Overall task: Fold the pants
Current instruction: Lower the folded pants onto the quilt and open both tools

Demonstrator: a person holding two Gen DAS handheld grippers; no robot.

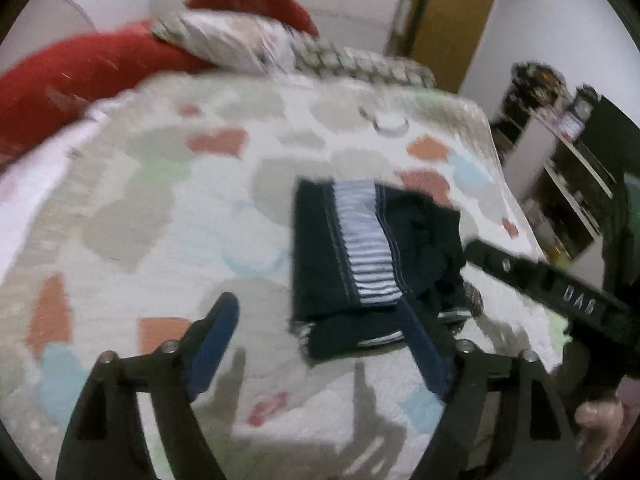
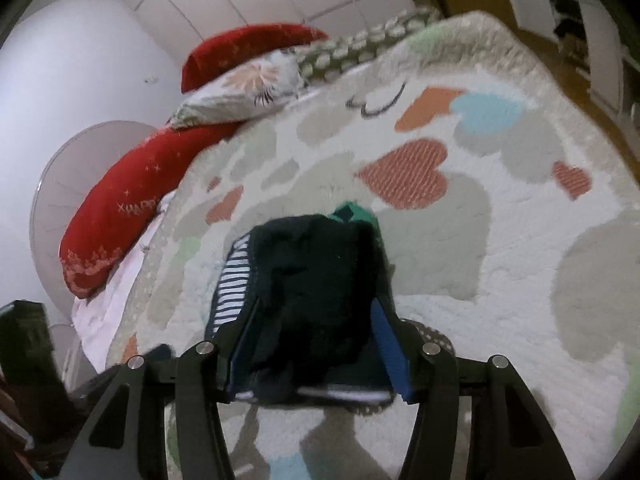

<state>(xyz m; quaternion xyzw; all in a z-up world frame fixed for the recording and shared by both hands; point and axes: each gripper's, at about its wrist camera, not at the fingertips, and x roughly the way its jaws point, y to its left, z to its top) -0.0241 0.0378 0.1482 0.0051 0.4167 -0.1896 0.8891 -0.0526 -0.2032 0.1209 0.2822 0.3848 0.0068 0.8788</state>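
Observation:
The dark navy pants lie folded into a small bundle on the heart-patterned blanket, with a blue-and-white striped panel facing up. My left gripper is open wide just in front of the bundle; its right finger overlaps the near edge and its left finger is over bare blanket. In the right wrist view the pants fill the gap between the blue pads, and my right gripper is shut on them. The right gripper also shows as a black bar at the bundle's right side.
Red pillows and a floral pillow lie at the head of the bed. A white fan stands beyond the bed's left edge. Dark shelving stands past the right edge. A hand holds the right gripper.

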